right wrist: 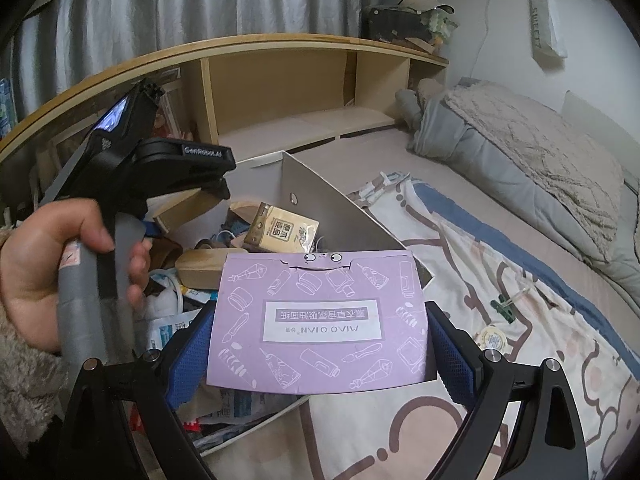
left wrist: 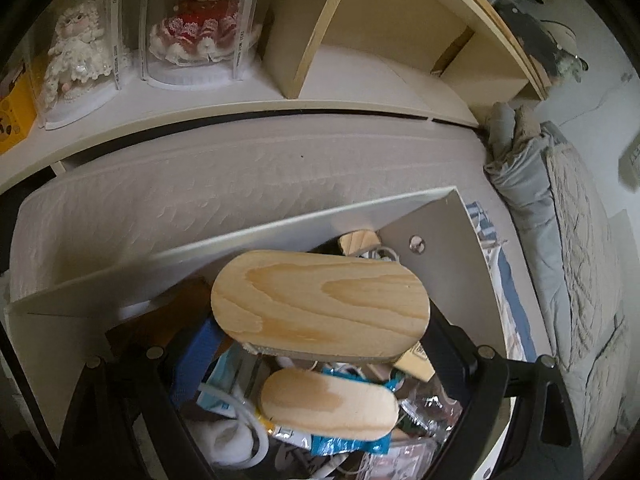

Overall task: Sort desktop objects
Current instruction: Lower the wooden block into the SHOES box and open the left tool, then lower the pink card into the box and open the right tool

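My left gripper (left wrist: pixel 320 316) is shut on an oval wooden block (left wrist: pixel 320 300) and holds it above an open white box (left wrist: pixel 436 248) full of clutter. A second oval wooden block (left wrist: pixel 328 404) lies on the packets in the box. My right gripper (right wrist: pixel 320 340) is shut on a flat purple box (right wrist: pixel 320 320) with printed bottles, held over the box's near corner. In the right wrist view the left gripper (right wrist: pixel 192 196) and the hand holding it reach over the white box (right wrist: pixel 320 208), where a wooden block (right wrist: pixel 204 268) and a tan packet (right wrist: pixel 284 232) lie.
The white box sits on a bed with a patterned sheet (right wrist: pixel 500 320). A green clip (right wrist: pixel 502 304) and a small round tin (right wrist: pixel 492 338) lie on the sheet. A grey duvet (right wrist: pixel 520 152) is bunched at the right. Wooden shelves (left wrist: pixel 380 68) with boxed dolls (left wrist: pixel 204 20) stand behind.
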The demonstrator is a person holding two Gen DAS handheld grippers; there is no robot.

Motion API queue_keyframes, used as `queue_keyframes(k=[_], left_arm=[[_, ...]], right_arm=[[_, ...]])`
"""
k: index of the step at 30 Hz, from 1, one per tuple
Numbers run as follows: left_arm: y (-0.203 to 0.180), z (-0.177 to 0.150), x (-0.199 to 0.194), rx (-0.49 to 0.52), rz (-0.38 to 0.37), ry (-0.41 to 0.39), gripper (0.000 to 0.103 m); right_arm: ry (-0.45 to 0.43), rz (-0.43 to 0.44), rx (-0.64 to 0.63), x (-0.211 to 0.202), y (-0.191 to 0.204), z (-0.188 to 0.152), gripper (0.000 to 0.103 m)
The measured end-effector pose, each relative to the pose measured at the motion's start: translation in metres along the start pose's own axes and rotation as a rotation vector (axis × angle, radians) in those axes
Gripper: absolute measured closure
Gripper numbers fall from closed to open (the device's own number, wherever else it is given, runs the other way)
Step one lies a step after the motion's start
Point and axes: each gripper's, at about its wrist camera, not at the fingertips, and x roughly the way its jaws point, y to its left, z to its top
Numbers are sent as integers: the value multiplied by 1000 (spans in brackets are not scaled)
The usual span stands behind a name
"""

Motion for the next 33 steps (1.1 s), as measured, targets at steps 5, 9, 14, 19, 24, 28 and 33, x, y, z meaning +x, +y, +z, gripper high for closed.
queue_keyframes(k=[5, 9, 14, 19, 24, 28, 33], left_arm=[[0, 2, 7, -21, -34, 36, 5], [-2, 3, 3, 3, -45, 17, 1], [-4, 3, 2, 28, -53, 19, 1], [-8, 2, -2, 98, -28, -7, 1], [-17, -2, -15, 211, -16, -46, 1], [-27, -8, -35, 341, -12, -130, 1], [-29, -16, -59, 460, -56, -187, 1]], right_arm=[[-1, 4, -6, 2, -1, 1, 7], [-1, 3, -3, 4, -3, 1, 7], [2, 5, 11, 6, -5, 1, 7], [2, 0, 11, 8, -6, 2, 7], [17, 3, 38, 13, -10, 5, 7], [21, 11, 78, 16, -16, 7, 7], [11, 16, 92, 21, -17, 11, 7]])
